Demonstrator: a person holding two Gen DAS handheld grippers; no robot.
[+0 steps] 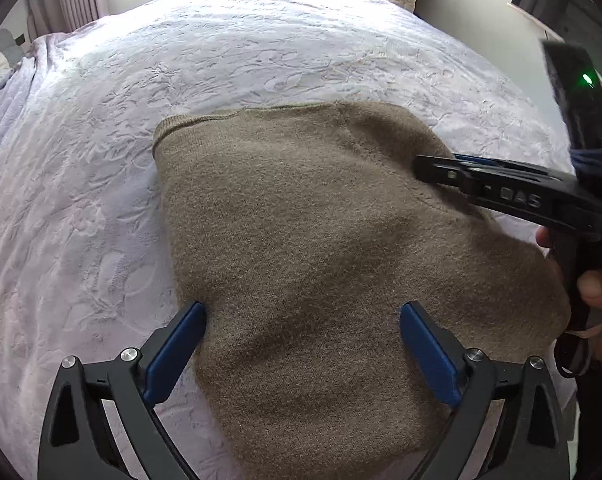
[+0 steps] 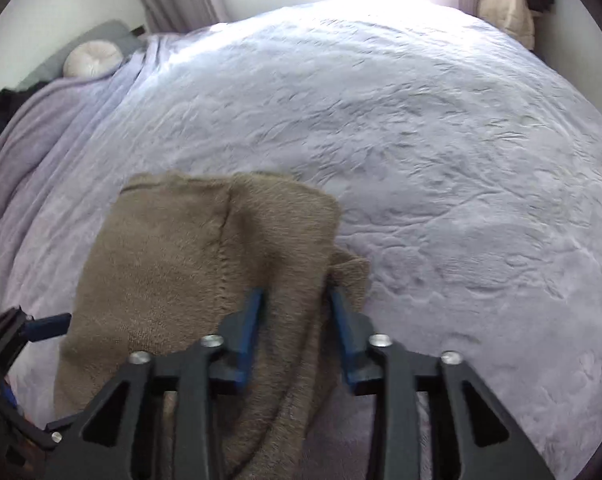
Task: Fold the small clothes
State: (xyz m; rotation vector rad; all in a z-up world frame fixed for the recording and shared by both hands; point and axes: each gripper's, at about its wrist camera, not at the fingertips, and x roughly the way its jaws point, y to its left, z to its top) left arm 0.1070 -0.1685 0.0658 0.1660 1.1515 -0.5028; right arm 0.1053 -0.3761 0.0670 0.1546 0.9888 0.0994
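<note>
You have one fuzzy brown knitted garment (image 1: 301,240) on one lavender embossed bedspread (image 1: 141,120), two black hand-held grippers with blue pads, and one round white cushion (image 2: 93,58) at ten o'clock.

A bed (image 1: 261,52) with a pale lilac embossed blanket (image 2: 441,160) carries a brown knitted garment (image 1: 301,220) (folded, lying flat) near its front edge.
</note>
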